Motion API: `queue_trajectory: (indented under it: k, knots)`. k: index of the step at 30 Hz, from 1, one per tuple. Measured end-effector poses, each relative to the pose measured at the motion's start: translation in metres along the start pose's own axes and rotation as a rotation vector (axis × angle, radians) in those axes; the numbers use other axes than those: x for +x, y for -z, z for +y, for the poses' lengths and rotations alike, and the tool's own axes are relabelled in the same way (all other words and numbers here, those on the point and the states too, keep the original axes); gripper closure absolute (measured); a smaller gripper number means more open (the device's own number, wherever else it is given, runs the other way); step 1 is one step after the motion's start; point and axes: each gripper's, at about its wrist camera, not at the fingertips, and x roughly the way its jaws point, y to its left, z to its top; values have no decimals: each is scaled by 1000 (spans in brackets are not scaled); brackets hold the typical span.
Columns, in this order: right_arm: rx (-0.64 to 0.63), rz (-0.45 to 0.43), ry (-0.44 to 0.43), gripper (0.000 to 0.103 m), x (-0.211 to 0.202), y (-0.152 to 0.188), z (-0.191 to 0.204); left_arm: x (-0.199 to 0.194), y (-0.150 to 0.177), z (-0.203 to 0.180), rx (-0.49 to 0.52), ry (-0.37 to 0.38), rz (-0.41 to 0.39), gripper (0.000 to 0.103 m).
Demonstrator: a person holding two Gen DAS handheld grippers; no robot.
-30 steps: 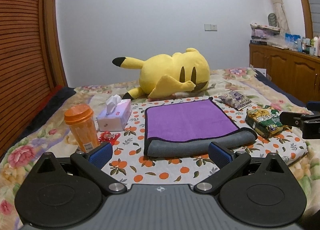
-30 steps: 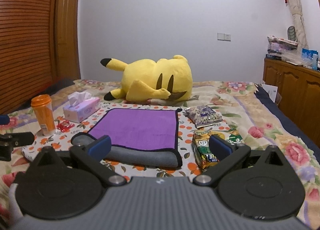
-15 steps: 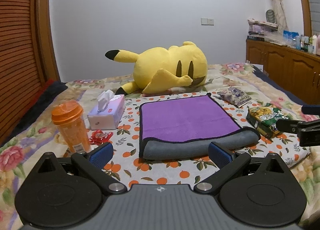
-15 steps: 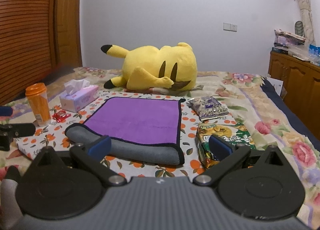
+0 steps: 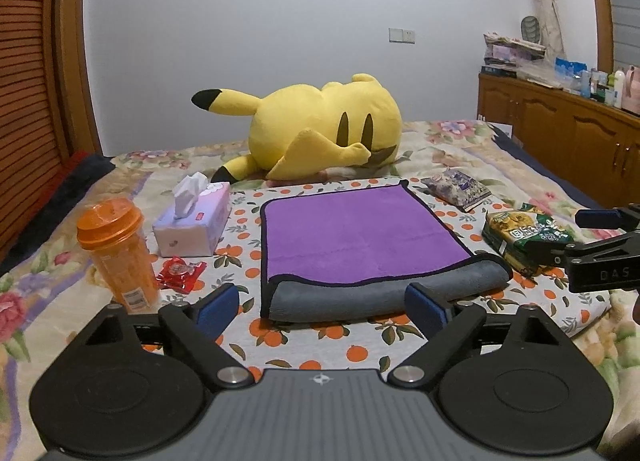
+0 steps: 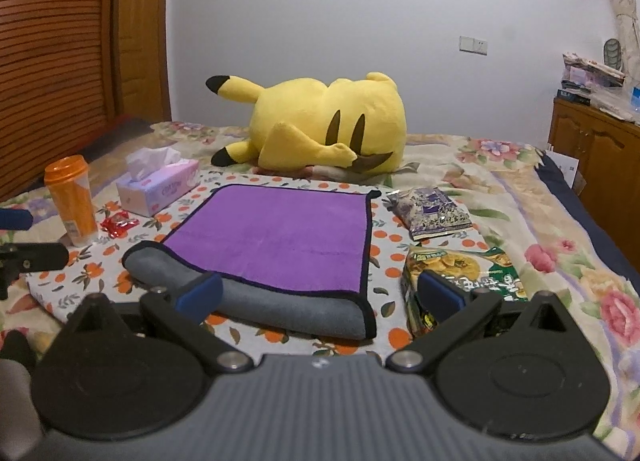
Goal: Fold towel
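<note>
The soft purple towel with a grey underside (image 5: 360, 229) lies near the bed's front edge, its near end turned over, and the left claw (image 5: 320, 307) and right claw (image 6: 320, 293) hang wide open, ready to pinch it.

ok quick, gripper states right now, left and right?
Left gripper: open, holding nothing, short of the towel.
Right gripper: open, holding nothing, at the towel's near edge.

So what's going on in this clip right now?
A person holds two grippers over a bed, facing a purple towel whose near edge is rolled over, grey side up. The left gripper and right gripper are both open just short of that roll, holding nothing. The fold is not yet made.
</note>
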Motion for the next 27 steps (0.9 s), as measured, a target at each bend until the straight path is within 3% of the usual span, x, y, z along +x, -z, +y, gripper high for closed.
queue_trajectory:
  k: [9,12,15,27]
  knots:
    - [-11,43,-47,1,17,-2,1,22,-5,7,-13,16,38,23]
    - [-18,66,-70,12,25,-3,2,32,-7,11,-15,19,53,27]
    - [-14,80,-82,12,32,-3,1,43,-7,16,-14,14,68,30]
    - [20,144,-111,13,63,-6,-12,84,-10,38,-46,12,115,30]
